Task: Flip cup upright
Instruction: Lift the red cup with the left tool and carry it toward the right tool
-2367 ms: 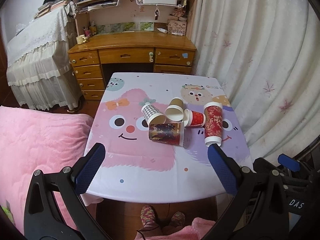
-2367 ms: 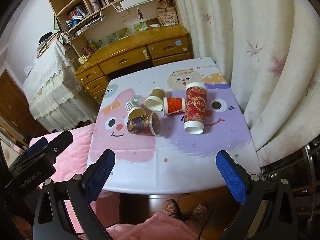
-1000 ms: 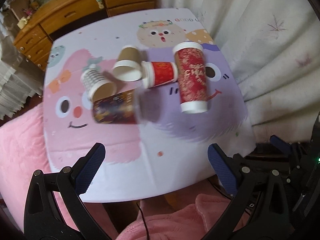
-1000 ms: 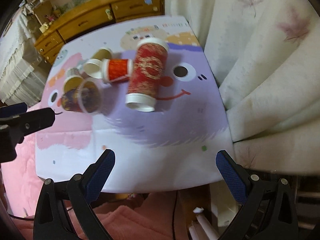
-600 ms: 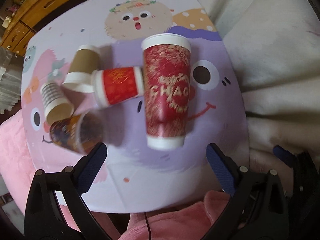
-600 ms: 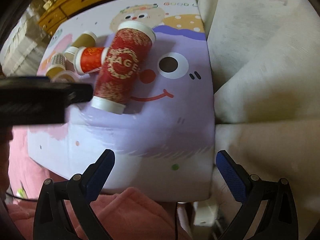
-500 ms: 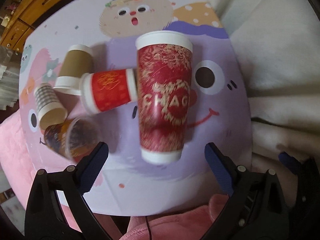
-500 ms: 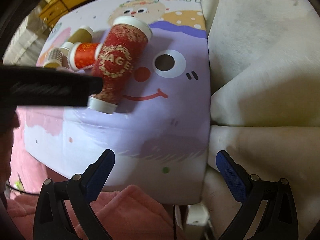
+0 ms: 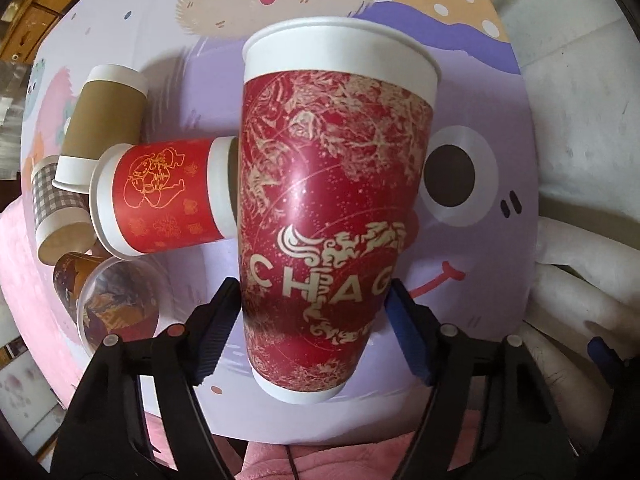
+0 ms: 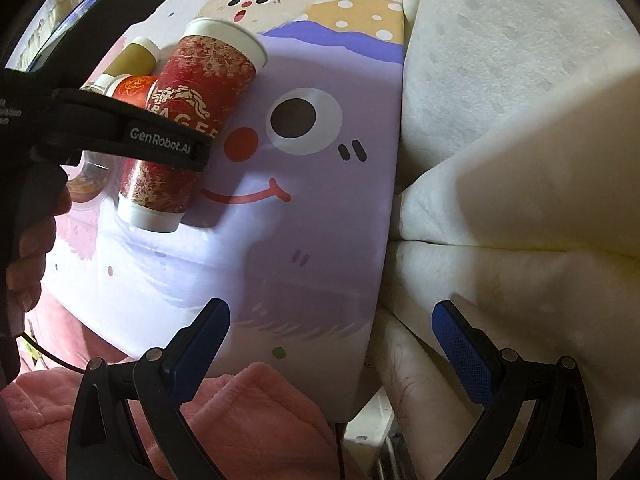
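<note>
A tall red paper cup (image 9: 328,200) with gold print lies on its side on the cartoon tablecloth (image 9: 460,280), white rim at the far end, base toward me. My left gripper (image 9: 316,328) straddles its lower half, blue pads against both sides. In the right wrist view the cup (image 10: 188,128) shows with the left gripper's body (image 10: 120,132) across it. My right gripper (image 10: 332,344) is open and empty over the table's near right edge.
A small red cup (image 9: 160,196), a brown cup (image 9: 104,116), a checked cup (image 9: 56,212) and a dark patterned cup (image 9: 104,304) lie on their sides left of the tall cup. A white curtain (image 10: 520,120) hangs along the table's right edge. Pink fabric (image 10: 248,420) lies below.
My left gripper has moved down and forward onto the tall red cup and narrowed around it. My right gripper has shifted right toward the curtain and stays open.
</note>
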